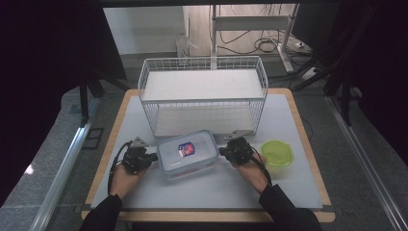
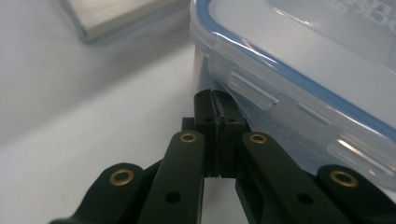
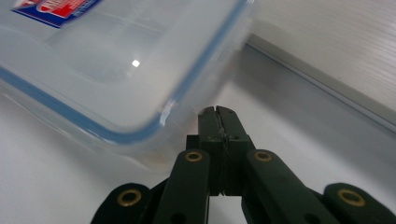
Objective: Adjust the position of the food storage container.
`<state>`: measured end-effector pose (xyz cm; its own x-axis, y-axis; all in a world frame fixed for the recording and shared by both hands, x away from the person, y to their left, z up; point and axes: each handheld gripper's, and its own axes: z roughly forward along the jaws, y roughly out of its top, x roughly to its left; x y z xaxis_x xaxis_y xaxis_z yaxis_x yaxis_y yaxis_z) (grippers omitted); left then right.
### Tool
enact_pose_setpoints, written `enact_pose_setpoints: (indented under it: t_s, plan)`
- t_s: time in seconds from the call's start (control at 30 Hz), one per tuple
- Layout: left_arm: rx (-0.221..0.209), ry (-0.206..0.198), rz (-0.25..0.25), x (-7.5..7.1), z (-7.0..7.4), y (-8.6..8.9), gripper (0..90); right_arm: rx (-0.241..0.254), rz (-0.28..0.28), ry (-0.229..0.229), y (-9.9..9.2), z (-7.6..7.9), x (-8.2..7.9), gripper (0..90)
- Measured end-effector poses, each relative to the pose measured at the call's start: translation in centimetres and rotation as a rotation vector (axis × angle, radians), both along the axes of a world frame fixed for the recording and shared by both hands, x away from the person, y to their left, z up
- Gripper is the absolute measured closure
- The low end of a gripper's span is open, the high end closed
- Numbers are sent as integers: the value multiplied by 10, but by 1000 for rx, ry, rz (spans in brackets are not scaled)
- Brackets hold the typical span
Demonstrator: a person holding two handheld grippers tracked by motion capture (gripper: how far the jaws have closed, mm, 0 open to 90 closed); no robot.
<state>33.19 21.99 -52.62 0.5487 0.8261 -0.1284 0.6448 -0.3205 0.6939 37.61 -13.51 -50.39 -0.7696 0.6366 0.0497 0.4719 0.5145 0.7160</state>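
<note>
We see a clear plastic box with a blue-edged lid lying on the white mat, just in front of the wire basket. Our left gripper sits at the box's left end, its jaws pressed together with nothing between them, tips right against the box wall under a lid clasp. Our right gripper sits at the right end, jaws likewise together and empty, by the box's corner. A green lid lies just beyond the right hand.
</note>
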Motion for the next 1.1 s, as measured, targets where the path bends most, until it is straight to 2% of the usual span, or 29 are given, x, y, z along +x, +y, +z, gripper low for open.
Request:
enact_pose_setpoints:
  t_s: [0.07, 0.13, 0.2, 0.33, 0.57, 0.73, 1.0, 1.1]
  plan:
    - [5, -6, 0, 7, 0, -3, 898, -24, -10, -9, 0, -1, -1, 900]
    - [-30, -2, -5, 17, -2, -6, 899, -25, -24, 6, -3, 1, 0, 900]
    - [-38, 6, -15, 20, -3, -8, 900, -42, -26, 5, -4, 3, -2, 900]
    - [-22, -3, -26, 20, -3, -13, 900, -64, -23, -4, -6, 5, -8, 900]
    - [-30, 12, -60, 13, -3, -21, 900, -87, -29, 3, -15, 8, -28, 900]
    - [0, 30, -101, 3, -3, -31, 900, -108, -38, 4, -22, 10, -40, 900]
    - [-6, 45, -150, -12, -2, -47, 900, -132, -56, -8, -38, 11, -61, 900]
    - [8, 49, -165, -16, -1, -52, 900, -136, -63, -15, -43, 11, -65, 900]
